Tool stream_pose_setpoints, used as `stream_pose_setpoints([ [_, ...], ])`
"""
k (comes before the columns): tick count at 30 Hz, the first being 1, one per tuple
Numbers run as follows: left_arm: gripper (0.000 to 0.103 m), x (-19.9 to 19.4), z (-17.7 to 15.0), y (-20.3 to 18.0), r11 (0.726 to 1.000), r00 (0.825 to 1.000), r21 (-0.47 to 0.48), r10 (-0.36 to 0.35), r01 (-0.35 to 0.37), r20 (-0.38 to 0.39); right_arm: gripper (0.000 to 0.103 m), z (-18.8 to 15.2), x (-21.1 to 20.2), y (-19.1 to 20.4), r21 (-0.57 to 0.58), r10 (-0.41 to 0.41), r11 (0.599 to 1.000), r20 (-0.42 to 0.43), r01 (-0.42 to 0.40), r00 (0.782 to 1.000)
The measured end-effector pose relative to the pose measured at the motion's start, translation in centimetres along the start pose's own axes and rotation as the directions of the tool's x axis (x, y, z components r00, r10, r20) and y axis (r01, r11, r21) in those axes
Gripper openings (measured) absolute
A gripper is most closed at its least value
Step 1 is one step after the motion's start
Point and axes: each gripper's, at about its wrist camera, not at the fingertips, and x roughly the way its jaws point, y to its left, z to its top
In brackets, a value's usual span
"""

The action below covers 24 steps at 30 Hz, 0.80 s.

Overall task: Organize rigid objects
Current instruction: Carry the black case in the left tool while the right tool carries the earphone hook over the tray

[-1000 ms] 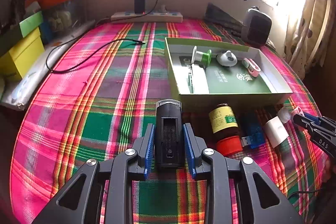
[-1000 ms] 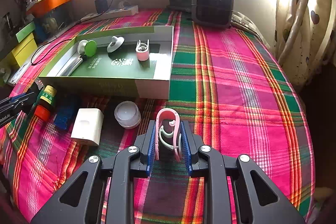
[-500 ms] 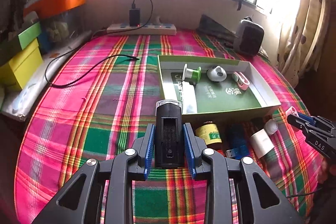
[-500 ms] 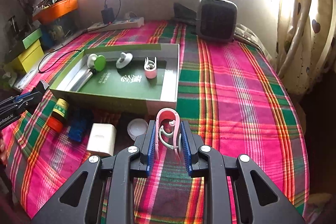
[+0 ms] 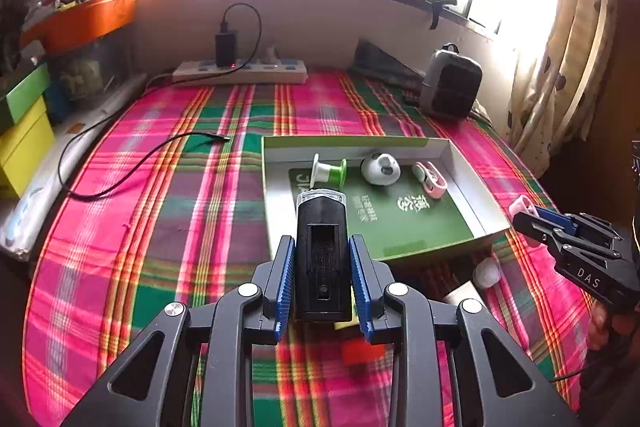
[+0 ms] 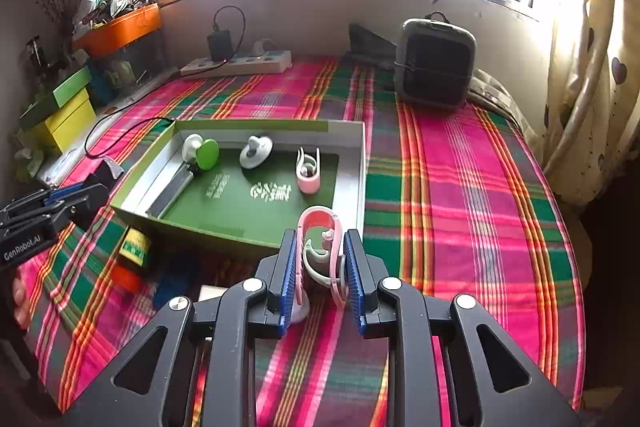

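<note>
Now, scene: a surface covered by a pink, green and orange plaid cloth point(image 6: 460, 187), under a bright window.
Left gripper point(image 5: 322, 277): its blue fingers point(image 5: 285, 283) are clamped on a black rectangular device point(image 5: 322, 255), which stands upright between them with a silver cap at its top.
Right gripper point(image 6: 320, 273): its fingers point(image 6: 289, 277) are closed on a pink clip point(image 6: 320, 251), held upright with a pale green hook inside its loop.
Box point(image 6: 354, 167): a shallow open box with a green floor and pale walls, lying just ahead of both grippers.
Inside the box: a green-and-white spool point(image 6: 202, 153) at the left, a white round piece point(image 6: 256, 151) in the middle, a second pink clip point(image 6: 309, 171) at the right, and a grey bar point(image 6: 172, 187) along the left wall.
Beside the box, near side: a bottle with a yellow label and orange cap point(image 6: 134, 255) lies on the cloth, with a blue item point(image 6: 172, 287) next to it; a white block shows partly behind the right gripper.
Far edge: a white power strip point(image 5: 240, 71) with a black charger plugged in, and a dark grey heater point(image 6: 436, 63) to its right.
Loose cable point(image 5: 132, 167): black, curling across the cloth left of the box.
Left side: an orange tray point(image 6: 120, 27) and yellow and green boxes point(image 6: 60, 111).
Right side: a patterned curtain point(image 6: 588, 67).
</note>
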Motion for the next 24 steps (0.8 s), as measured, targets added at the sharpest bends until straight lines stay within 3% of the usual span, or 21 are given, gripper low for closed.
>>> stream_pose_setpoints([
  [16, 0.026, 3.1, 2.2, -2.6, 0.997, 0.998, 0.056, -0.044, 0.046, -0.034, 0.024, 2.7, 3.0, 0.2, -0.004, 0.030, 1.000, -0.035, -0.030, 0.999],
  [24, 0.026, 5.5, 2.6, -3.9, 0.995, 0.995, 0.070, -0.066, 0.071, -0.076, 0.024, 3.2, 5.6, 0.0, 0.021, 0.083, 0.996, -0.088, -0.081, 0.993],
])
